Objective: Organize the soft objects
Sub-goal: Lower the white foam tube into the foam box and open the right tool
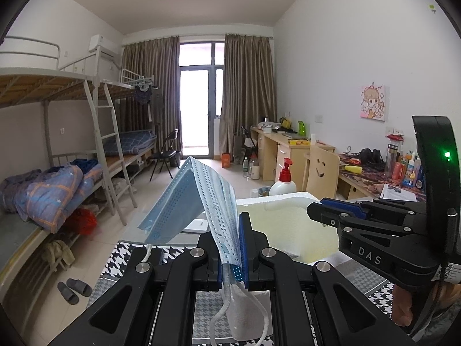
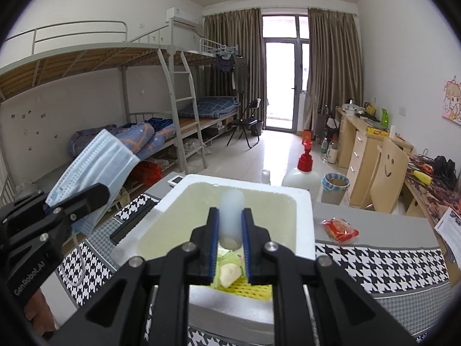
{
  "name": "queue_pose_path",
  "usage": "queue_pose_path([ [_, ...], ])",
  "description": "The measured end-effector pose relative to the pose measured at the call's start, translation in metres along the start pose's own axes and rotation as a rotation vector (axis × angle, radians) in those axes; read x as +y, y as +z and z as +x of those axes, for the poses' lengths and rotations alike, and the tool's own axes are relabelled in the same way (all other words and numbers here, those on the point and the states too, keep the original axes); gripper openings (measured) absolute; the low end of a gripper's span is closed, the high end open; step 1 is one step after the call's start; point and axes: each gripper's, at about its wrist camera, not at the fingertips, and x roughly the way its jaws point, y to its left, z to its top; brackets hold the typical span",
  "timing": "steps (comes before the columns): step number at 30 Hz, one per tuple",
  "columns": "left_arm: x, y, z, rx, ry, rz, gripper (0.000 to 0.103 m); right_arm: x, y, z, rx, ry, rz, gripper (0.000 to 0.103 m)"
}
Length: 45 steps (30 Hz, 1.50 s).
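My left gripper (image 1: 230,222) is shut on a light blue face mask (image 1: 187,201), held up in the air left of the white foam box (image 1: 288,225); the mask's ear loop hangs below. In the right wrist view the left gripper (image 2: 95,193) and the mask (image 2: 95,161) show at the left. My right gripper (image 2: 230,216) is shut on a white translucent soft tube (image 2: 232,216), held above the inside of the foam box (image 2: 302,201). Yellow-green soft items (image 2: 230,274) lie in the box's bottom. In the left wrist view the right gripper (image 1: 317,210) reaches over the box.
The box sits on a houndstooth cloth (image 2: 374,262) on a grey table. A red snack packet (image 2: 340,227) lies right of the box. A red-capped pump bottle (image 2: 302,173) stands behind it. Bunk beds stand at the left, desks at the right.
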Motion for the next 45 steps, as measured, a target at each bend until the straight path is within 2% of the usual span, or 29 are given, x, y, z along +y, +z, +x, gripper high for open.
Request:
queue_pose_path([
  [3,0.0,0.0,-0.001,-0.002,0.002,0.001,0.01,0.0,0.002,-0.001,0.004,0.001,-0.006,0.031],
  [4,0.0,0.0,-0.001,-0.002,0.003,0.001,0.01,0.001,0.003,-0.002,0.003,0.003,-0.01,0.047],
  [5,0.0,0.001,-0.002,-0.003,0.004,0.002,0.01,0.001,0.003,-0.004,-0.007,0.001,-0.009,0.067],
  [7,0.001,0.001,-0.002,-0.004,0.006,0.0,0.01,0.002,0.002,-0.011,-0.043,-0.001,-0.005,0.088],
  [9,0.001,0.001,-0.004,-0.008,0.009,-0.002,0.01,0.003,0.002,-0.015,-0.063,0.007,-0.015,0.095],
  [21,-0.005,0.004,0.0,-0.001,0.004,0.008,0.01,-0.005,-0.002,-0.026,-0.085,-0.011,-0.029,0.097],
  [39,-0.045,0.012,0.022,0.031,-0.123,0.048,0.01,-0.056,-0.025,-0.066,-0.115,-0.15,0.041,0.097],
  [45,-0.058,0.013,0.029,0.042,-0.145,0.049,0.01,-0.066,-0.032,-0.076,-0.118,-0.189,0.053,0.097],
])
